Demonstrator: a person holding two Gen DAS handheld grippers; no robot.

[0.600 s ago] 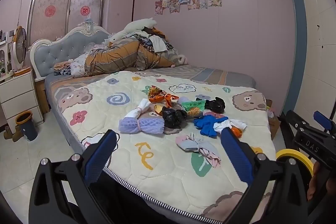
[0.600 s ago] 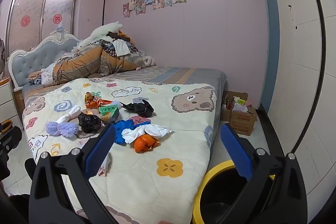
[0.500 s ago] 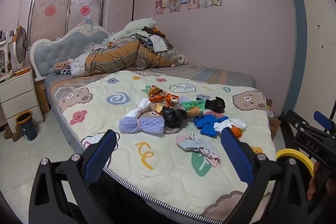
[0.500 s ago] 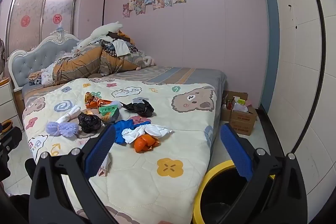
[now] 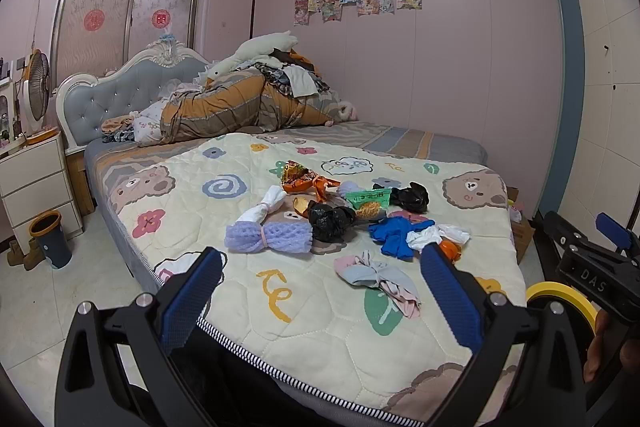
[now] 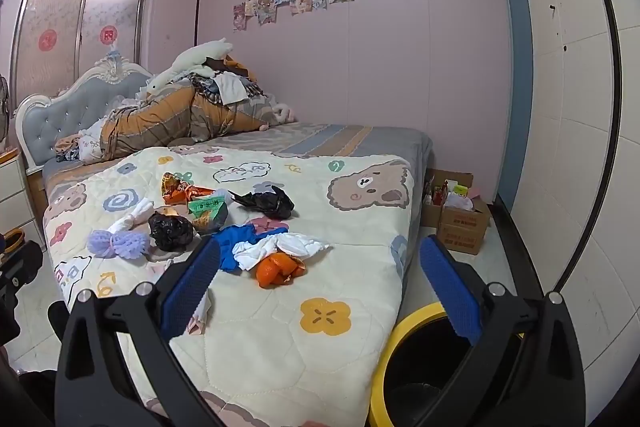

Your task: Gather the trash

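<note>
The left gripper (image 5: 320,291) hung with its jaws wide and empty at the bottom of the frame, above the near edge of the quilt (image 5: 304,327). The right gripper (image 6: 316,285) was likewise spread wide, holding nothing. The trash lay clustered mid-frame on the quilt: purple foam net (image 5: 267,237), black bag (image 5: 330,222), blue glove (image 5: 394,233), orange peel (image 6: 278,269). A yellow-rimmed bin (image 6: 404,327) stood at lower right, beside the bed.

Quilt (image 5: 328,319) was cream with bear and flower prints; foam net (image 5: 268,237) lilac, glove (image 5: 396,233) blue, peel (image 6: 278,269) orange, bin rim (image 6: 404,327) yellow.
</note>
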